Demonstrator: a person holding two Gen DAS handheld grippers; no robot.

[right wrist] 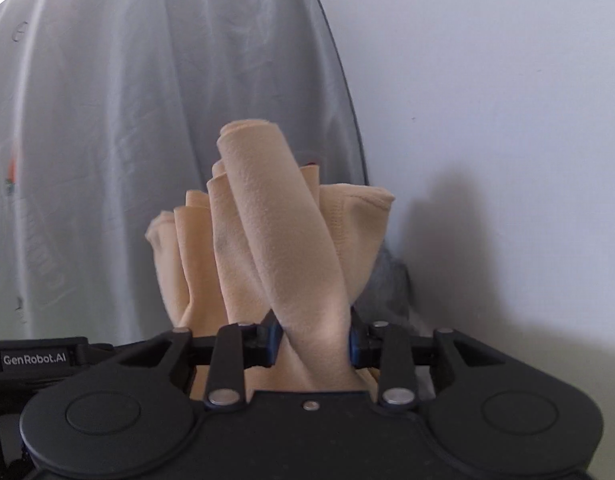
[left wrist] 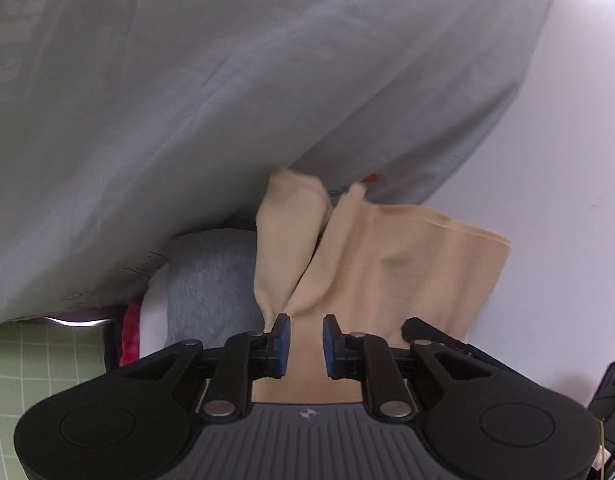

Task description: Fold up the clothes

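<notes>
Gripping a beige cloth (right wrist: 267, 220) in the right claw (right wrist: 312, 340), clenched on a thick twisted bunch that fills the whole gap between the blue pads (right wrist: 272, 340). Above the grip, fans out in several loose upright folds, hemmed edge showing at the right.

Seen from the left wrist, lies partly flat on the white worktop (left wrist: 567, 140), running under and between the fingers of the left claw (left wrist: 306, 340). Pads there parted, with thin fabric lying slack across the gap and a crease gathering at the tip of the left one; released rather than pinching, as far as can be judged. Tucked at its far end against a big pale grey garment (left wrist: 187, 100) that fills the background of both views. Just left of it, a darker grey fleecy piece (left wrist: 211, 280); beyond that, a strip of red (left wrist: 131, 336) and a green grid mat (left wrist: 27, 372).

Judging by the way it drapes and crumples: light, limp, slightly fuzzy, not slippery and not at all fragile. Will not keep a shape unaided, so sags wherever unsupported and bunches when gripped mid-panel, as in the right claw now. Best taken at the hem or at corners, one layer or a clean edge per claw, well apart, to pull it taut and flat. Risk with a grip like the present one: trapping several layers together and carrying a twist into the fold.

Cannot be settled whether being gathered up for spreading or already partly folded.
</notes>
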